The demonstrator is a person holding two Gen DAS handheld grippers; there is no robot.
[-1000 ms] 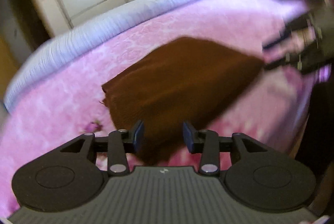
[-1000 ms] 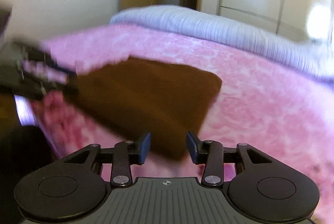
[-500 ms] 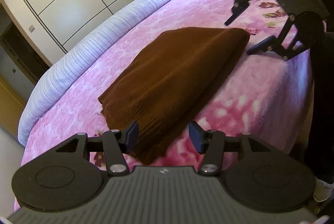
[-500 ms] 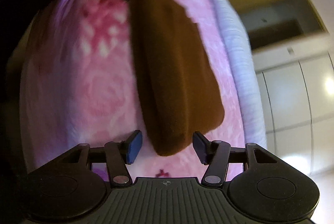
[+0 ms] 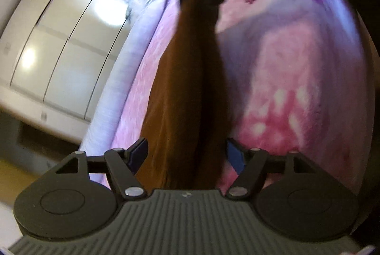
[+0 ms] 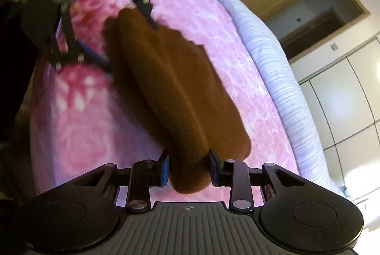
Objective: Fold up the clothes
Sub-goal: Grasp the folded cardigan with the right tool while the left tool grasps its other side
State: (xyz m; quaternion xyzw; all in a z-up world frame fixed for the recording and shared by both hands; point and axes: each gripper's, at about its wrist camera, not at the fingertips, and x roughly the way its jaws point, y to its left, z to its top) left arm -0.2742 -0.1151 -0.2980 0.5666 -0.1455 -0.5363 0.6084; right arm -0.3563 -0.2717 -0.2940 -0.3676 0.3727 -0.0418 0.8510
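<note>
On pink floral bedspread (image 6: 78,126): brown knitted garment (image 6: 180,88), doubled lengthwise. Right gripper (image 6: 189,168) pinches near end; left gripper (image 5: 186,155) spread, straddling far end. Advice: grip both layers, keep edges aligned.

surface: we see a bed (image 6: 273,46) under a pink floral blanket (image 6: 90,126) | on it: we see a folded brown garment (image 6: 180,93)

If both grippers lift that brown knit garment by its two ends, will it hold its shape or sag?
The brown garment is soft, thick knit folded into a rounded roll, so it would probably sag in the middle. Its fuzzy surface should grip well between the right gripper pads, so slipping looks unlikely. The left gripper is open around the other end, so that end may drop first.
</note>
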